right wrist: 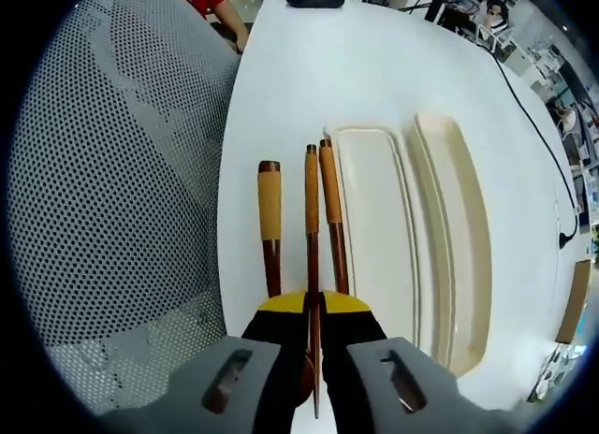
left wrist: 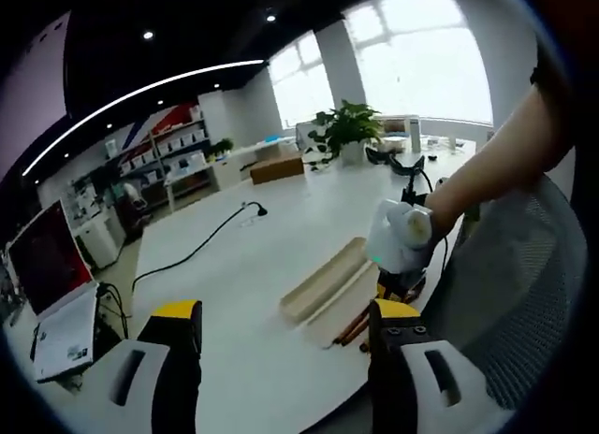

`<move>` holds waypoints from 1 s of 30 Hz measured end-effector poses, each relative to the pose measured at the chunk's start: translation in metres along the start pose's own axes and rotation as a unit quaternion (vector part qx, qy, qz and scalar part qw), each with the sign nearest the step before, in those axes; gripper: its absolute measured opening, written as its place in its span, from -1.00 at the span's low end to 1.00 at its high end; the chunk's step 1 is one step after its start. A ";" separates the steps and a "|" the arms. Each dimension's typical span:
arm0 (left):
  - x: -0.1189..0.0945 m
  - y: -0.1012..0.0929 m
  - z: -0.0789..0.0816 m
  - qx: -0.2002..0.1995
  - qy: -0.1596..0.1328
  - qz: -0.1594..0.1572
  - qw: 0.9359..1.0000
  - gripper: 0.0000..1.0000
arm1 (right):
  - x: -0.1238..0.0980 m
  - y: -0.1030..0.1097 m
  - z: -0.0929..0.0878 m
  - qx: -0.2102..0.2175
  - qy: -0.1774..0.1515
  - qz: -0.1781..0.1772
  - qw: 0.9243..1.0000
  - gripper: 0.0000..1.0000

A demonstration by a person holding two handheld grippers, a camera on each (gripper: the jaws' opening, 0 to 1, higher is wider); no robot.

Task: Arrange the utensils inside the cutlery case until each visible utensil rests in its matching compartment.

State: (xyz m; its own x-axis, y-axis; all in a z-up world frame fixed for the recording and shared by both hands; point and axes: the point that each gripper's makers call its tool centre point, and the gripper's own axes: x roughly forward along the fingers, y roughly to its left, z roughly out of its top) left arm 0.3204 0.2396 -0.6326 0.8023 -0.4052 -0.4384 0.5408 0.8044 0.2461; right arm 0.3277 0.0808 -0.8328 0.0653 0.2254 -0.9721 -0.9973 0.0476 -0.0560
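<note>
1. Gripping a thin wooden-handled utensil (right wrist: 312,228), the right gripper (right wrist: 314,336) has its fingers closed on the shaft above the white tabletop (right wrist: 281,88).
2. Two more wooden-handled utensils lie just beside it: one on the left (right wrist: 270,224), one on the right (right wrist: 331,214).
3. The cream cutlery case (right wrist: 374,219) sits right of them, its lid (right wrist: 459,228) further right.
4. The left gripper (left wrist: 281,345) hovers with fingers apart, holding nothing.
5. A mesh chair (right wrist: 112,172) stands left.

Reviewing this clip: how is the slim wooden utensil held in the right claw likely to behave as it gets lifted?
The slim wooden utensil looks rigid and probably light, so it should not droop. The right claw pinches it near one end, so the long free end may pivot or swing. Its smooth finish could slip; its neighbours lie close and might get nudged.
</note>
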 end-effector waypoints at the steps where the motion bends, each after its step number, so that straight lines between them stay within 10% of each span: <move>1: 0.000 0.000 0.000 -0.001 0.000 0.001 1.000 0.49 | 0.000 -0.001 0.000 0.005 0.000 0.001 1.000 -0.99; 30: -0.006 0.000 0.005 -0.008 -0.020 0.010 1.000 0.52 | 0.000 -0.004 0.004 0.019 -0.033 0.004 0.999 -1.00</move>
State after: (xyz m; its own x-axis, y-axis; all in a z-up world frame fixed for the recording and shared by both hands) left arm 0.3167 0.2398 -0.6260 0.8219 -0.4060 -0.3995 0.5214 0.8186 0.2408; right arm 0.3316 0.0849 -0.8314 0.0605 0.2903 -0.9550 -0.9959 0.0827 -0.0380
